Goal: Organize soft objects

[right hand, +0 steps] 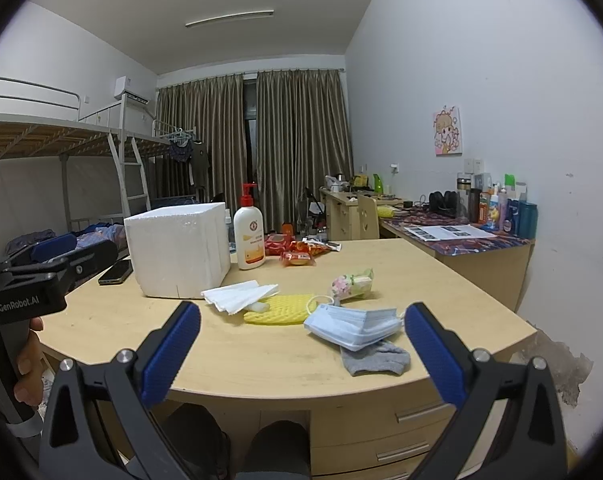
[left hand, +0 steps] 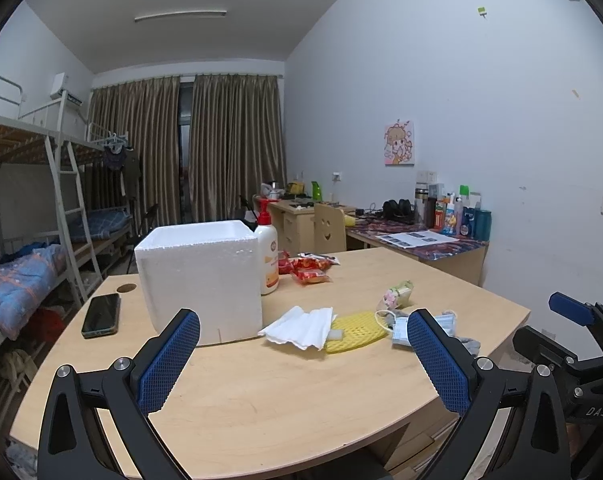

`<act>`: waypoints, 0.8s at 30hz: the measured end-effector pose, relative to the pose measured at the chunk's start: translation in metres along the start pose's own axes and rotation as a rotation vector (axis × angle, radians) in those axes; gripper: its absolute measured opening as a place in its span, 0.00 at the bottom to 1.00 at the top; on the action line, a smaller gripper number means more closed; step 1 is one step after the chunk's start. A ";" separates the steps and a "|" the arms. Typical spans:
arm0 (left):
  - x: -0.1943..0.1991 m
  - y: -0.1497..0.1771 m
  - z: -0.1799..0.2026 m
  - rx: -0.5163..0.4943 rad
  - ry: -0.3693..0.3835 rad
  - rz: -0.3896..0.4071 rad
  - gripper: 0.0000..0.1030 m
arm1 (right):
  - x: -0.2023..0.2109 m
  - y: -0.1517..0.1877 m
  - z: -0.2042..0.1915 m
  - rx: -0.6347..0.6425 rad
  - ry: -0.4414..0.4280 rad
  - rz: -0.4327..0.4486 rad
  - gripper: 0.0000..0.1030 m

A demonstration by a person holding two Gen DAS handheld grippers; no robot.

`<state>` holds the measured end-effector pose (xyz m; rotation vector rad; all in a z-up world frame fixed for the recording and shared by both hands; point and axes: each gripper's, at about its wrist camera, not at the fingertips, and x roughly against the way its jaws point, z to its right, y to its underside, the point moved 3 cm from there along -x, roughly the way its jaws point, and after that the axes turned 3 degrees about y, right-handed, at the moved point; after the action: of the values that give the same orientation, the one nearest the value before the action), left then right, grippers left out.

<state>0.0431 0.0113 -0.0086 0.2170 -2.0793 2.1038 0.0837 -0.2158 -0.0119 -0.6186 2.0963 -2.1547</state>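
Right wrist: both grippers' jaws wide apart, empty; masks on table.

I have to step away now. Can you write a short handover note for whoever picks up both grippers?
Left gripper and right gripper: both open, empty, held above the near table edge.
Soft things lie loose on the table: face masks on a grey sock, yellow foam net, white tissues, floral pouch.
Foam box stands behind them.
Done: nothing visibly.
Left: everything.

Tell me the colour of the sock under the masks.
Grey; the sock shows best in the right wrist view.
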 end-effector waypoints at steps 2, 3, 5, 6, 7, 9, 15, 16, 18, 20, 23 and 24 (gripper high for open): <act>-0.001 0.000 0.000 0.001 0.001 -0.001 1.00 | 0.001 0.001 -0.001 0.000 0.001 0.000 1.00; -0.001 0.000 0.000 0.002 0.001 -0.002 1.00 | 0.001 0.001 0.000 0.000 0.002 0.001 1.00; -0.002 -0.001 0.000 0.002 0.001 -0.004 1.00 | 0.000 0.001 0.000 -0.002 0.002 -0.001 1.00; -0.002 0.000 0.000 0.002 0.001 -0.003 1.00 | 0.000 0.002 0.000 -0.003 0.003 -0.002 1.00; -0.002 0.000 0.000 0.003 0.002 -0.005 1.00 | -0.001 0.001 0.000 -0.004 0.003 -0.003 1.00; -0.005 -0.002 -0.001 0.001 0.000 -0.006 1.00 | -0.003 0.000 -0.001 -0.002 0.002 -0.006 1.00; -0.016 -0.003 -0.005 0.015 0.003 -0.029 1.00 | -0.016 -0.002 0.002 -0.007 0.003 -0.027 1.00; -0.019 -0.004 -0.005 0.014 0.007 -0.035 1.00 | -0.019 -0.003 0.003 -0.006 0.004 -0.031 1.00; -0.027 -0.005 -0.007 0.013 0.009 -0.042 1.00 | -0.024 -0.003 0.007 -0.008 0.006 -0.038 1.00; -0.035 -0.006 -0.008 0.011 0.009 -0.054 1.00 | -0.030 -0.003 0.008 -0.008 0.006 -0.048 1.00; -0.047 -0.006 -0.011 0.012 0.013 -0.077 1.00 | -0.039 -0.004 0.012 -0.012 0.008 -0.062 1.00; -0.051 -0.006 -0.012 0.015 0.017 -0.086 1.00 | -0.042 -0.004 0.012 -0.013 0.006 -0.069 1.00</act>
<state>0.0946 0.0225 -0.0149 0.2843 -2.0089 2.0647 0.1273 -0.2132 -0.0185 -0.6971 2.1243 -2.1825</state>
